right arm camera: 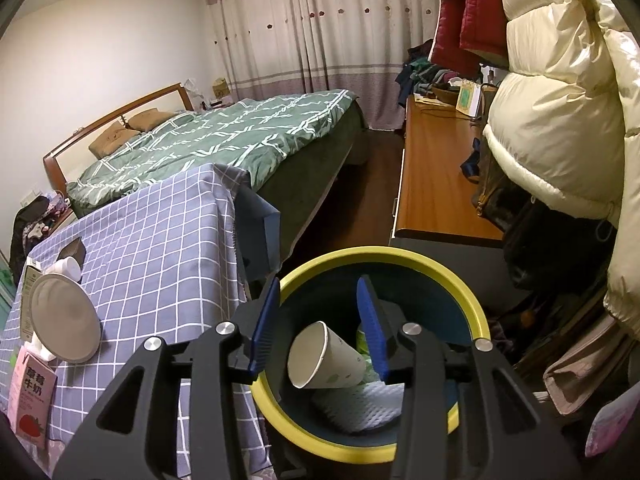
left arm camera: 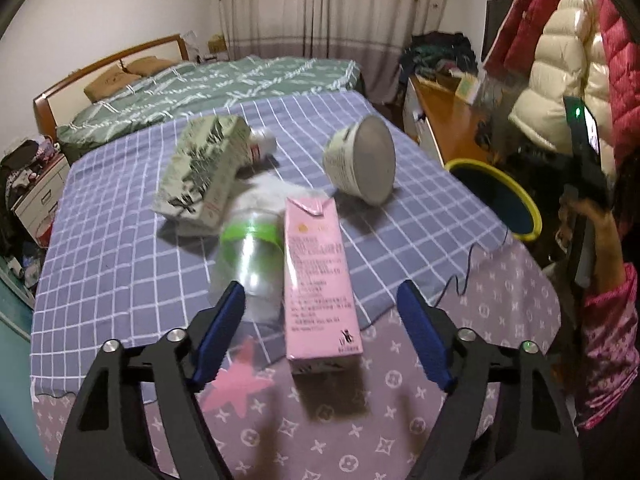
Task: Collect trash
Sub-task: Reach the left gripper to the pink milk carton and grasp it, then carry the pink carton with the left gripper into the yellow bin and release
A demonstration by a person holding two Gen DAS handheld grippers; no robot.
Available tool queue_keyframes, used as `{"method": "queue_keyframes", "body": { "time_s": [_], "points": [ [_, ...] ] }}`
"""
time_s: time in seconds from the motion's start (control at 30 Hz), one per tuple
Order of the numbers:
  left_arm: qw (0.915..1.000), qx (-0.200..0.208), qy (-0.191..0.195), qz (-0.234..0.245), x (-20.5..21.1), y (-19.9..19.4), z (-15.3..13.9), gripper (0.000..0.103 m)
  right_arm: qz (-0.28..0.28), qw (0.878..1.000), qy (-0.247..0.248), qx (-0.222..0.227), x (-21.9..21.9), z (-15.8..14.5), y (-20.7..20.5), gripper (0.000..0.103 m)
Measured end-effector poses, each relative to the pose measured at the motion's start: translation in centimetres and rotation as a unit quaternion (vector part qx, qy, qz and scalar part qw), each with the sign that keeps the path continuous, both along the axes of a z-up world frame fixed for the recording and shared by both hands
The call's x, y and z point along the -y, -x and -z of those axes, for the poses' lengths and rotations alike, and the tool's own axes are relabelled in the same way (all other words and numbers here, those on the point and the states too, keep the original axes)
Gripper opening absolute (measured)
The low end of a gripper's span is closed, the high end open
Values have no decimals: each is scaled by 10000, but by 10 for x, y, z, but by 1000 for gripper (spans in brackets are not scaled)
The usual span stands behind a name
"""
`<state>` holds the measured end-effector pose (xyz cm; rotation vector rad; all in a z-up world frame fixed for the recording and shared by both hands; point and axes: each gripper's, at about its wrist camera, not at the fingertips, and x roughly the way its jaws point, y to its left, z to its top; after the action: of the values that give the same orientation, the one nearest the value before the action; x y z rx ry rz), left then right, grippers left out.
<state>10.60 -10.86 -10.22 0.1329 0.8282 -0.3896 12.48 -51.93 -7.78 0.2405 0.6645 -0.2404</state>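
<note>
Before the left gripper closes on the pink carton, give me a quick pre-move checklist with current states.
1. Pink carton between the left gripper fingers: ok, pads stand apart from both sides.
2. Left jaws wide enough: ok, gaps on both sides.
3. Clear bottle out of the grip: not ok, it lies against the carton, close to the left finger.
4. Right gripper empty: ok, open over the bin.
5. Paper cup in the bin: ok, lying inside.
6. Room left in the bin: ok, only the bottom looks covered.
</note>
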Motion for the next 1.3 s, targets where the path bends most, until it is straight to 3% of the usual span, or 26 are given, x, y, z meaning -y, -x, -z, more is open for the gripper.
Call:
{"method": "queue_keyframes", "body": {
  "time_s": [0.23, 0.37, 0.67, 1.0, 1.13, 1.3],
  "points": [
    [9992, -321, 49, 241, 9, -3, 16, 59, -2, 10000, -38, -1, -1, 1, 0, 40],
    [9979, -425, 143, 467, 20, -2, 18, 58, -14, 10000, -70, 4, -1, 1, 0, 40],
    [9977, -630, -190, 143, 38, -38, 26, 59, -20, 9999, -134, 27, 1, 1, 0, 42],
    [9956, -564, -732, 117, 60, -60, 36, 57, 9, 9998, -194, -35, 7, 4, -1, 45],
    [9953, -577, -728, 279, 63, -57, 37, 41, 16, 9997, -235, -61, 11, 8, 0, 45],
    [9953, -472, -692, 476, 73, -49, 32, 41, 3, 9996, -266, -56, 12, 9, 3, 45]
  ]
}}
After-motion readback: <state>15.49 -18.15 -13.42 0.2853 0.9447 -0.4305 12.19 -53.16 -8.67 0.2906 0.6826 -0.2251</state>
